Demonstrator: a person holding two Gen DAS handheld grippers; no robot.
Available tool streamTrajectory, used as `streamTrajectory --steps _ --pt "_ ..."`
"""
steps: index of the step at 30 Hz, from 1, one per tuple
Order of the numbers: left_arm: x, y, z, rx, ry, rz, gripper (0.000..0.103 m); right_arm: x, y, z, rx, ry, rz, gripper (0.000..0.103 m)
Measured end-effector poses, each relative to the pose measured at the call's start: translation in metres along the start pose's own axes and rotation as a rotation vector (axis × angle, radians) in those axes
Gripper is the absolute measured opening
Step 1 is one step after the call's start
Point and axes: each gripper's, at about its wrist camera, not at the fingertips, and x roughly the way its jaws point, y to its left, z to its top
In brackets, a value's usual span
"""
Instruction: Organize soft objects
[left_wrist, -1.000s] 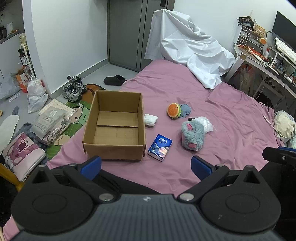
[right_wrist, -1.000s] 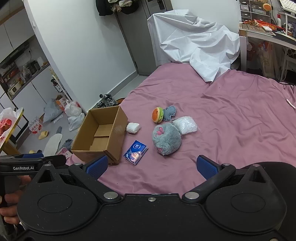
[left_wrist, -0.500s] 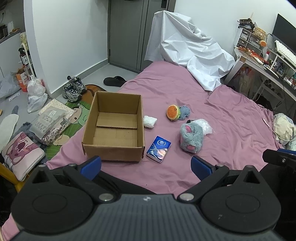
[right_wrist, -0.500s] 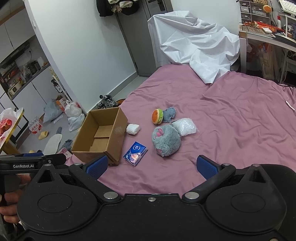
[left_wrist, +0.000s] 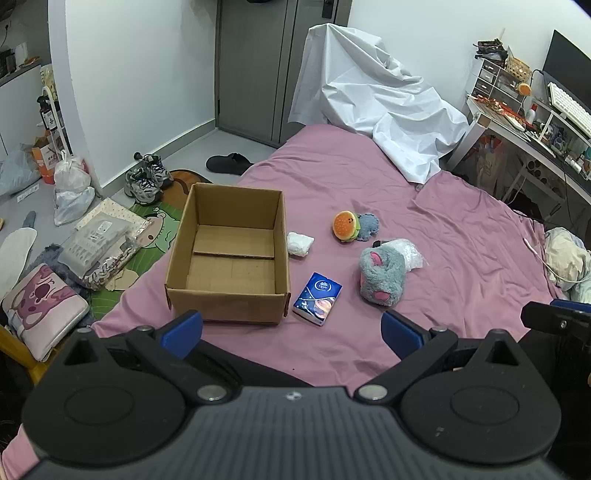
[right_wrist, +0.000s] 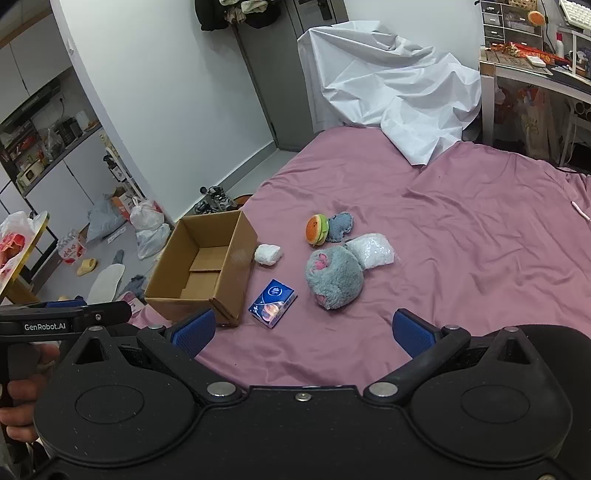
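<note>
Both grippers hang above the near edge of the pink bed (left_wrist: 461, 229), jaws spread wide and gripping nothing: left gripper (left_wrist: 291, 328), right gripper (right_wrist: 303, 330). In the left view, the box (left_wrist: 229, 299) sits open at 11 o'clock, nothing inside. A blue tissue pack (left_wrist: 317, 298) lies just beside its right wall. The grey plush (left_wrist: 382, 275) is at 1 o'clock, touching what may be a clear bag (left_wrist: 406, 253). Farther back are the burger toy (left_wrist: 346, 225) and a white wad (left_wrist: 300, 243).

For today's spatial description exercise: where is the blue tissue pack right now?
In both wrist views the blue tissue pack lies on the pink bedsheet, just right of the cardboard box and left of the grey plush toy.
</note>
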Motion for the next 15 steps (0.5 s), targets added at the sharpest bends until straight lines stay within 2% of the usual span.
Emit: streamTrajectory --steps 15 --pt "0.0005 -0.0061 -0.0026 0.026 -0.003 -0.010 0.102 -0.0042 -0.0021 -0.0017 0.011 -0.007 -0.010 0.103"
